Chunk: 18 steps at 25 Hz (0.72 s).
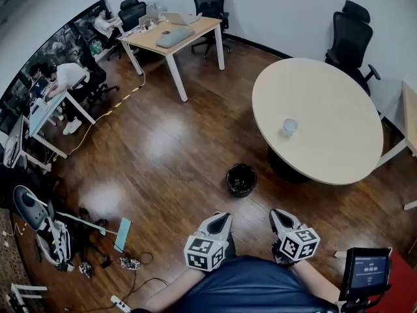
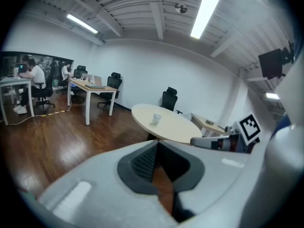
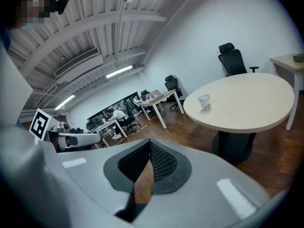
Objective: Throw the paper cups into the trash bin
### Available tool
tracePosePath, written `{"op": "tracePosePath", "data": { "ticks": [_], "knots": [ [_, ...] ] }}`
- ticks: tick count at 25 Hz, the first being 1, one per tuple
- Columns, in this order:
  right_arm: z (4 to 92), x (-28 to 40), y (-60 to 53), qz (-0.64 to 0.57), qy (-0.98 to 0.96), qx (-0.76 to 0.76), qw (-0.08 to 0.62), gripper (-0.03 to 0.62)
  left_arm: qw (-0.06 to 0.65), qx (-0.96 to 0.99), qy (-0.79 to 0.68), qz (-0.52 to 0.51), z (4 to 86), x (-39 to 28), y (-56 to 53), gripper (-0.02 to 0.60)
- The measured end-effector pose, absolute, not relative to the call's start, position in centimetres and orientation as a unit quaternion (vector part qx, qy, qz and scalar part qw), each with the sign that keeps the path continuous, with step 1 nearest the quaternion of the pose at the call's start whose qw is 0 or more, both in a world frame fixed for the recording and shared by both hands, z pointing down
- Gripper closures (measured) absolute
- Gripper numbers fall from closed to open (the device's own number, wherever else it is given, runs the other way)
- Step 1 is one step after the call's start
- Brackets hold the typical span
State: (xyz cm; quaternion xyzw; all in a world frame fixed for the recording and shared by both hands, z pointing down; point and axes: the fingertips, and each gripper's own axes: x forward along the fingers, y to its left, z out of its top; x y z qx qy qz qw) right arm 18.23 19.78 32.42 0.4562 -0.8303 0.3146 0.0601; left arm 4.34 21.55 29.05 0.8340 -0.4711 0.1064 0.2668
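Both the left hand-held gripper (image 1: 223, 216) and right hand-held gripper (image 1: 277, 214) point slightly down, side by side, closed and empty.

Office, open-plan. Swivel chairs (image 1: 352, 34) w/ headrests, rect. desk (image 1: 207, 25) w/ laptop (image 1: 180, 18), round mtg table (image 1: 326, 142), ppl (image 1: 68, 77) seated at workstations far left, wood floor (image 1: 163, 149), strip lights (image 2: 206, 8) on exposed ceiling.

left gripper (image 1: 220, 219), right gripper (image 1: 280, 215): closed, empty
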Motion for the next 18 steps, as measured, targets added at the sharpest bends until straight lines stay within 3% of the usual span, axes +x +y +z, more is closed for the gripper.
{"op": "tracePosePath", "data": {
  "ticks": [6,10,18],
  "knots": [
    [27.6,16.0,10.8,0.294,-0.814,0.498,0.062,0.583,0.221,0.881,-0.411,0.080,24.8,2.3,11.5,0.578],
    [26.6,16.1,6.3,0.295,-0.788,0.536,0.066,0.585,0.230,0.886,-0.393,0.091,25.4,0.7,7.1,0.578],
    [29.6,24.8,-2.4,0.288,-0.732,0.607,0.110,0.583,0.244,0.860,-0.439,0.092,25.5,-2.8,1.8,0.578]
  ]
}}
